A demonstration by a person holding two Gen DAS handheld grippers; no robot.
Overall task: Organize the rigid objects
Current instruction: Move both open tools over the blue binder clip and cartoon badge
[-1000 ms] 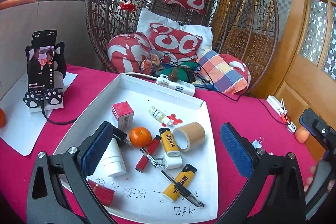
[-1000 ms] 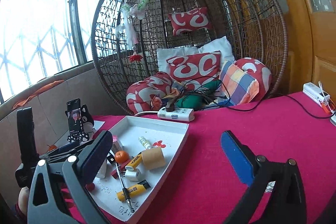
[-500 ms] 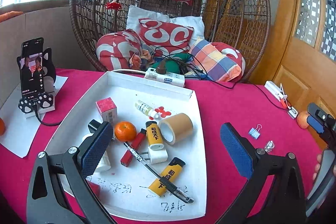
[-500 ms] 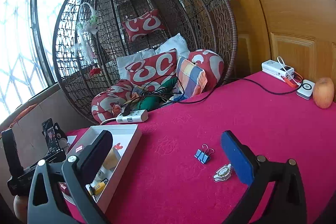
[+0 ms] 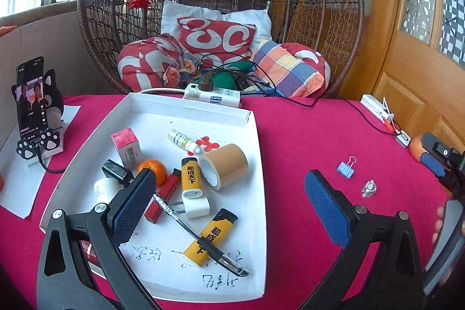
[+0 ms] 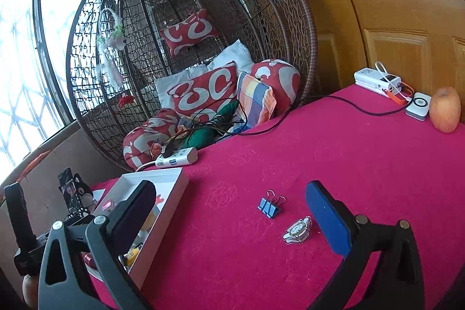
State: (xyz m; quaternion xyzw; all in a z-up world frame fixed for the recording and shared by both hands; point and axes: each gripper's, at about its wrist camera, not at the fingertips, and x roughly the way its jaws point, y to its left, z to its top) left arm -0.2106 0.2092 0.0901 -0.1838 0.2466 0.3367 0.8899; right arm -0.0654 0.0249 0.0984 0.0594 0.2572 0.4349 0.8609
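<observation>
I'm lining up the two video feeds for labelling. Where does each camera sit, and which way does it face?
Left wrist view: on the left tongs, looking down over the white tray toward the wicker chair; its own open tongs and the other tongs at the right edge show.
Right wrist view: on the right tongs, facing the red cloth and the blue clip; the left tongs show at the left edge.
Both share the tray, the clip, the chair and the power strip.
</observation>
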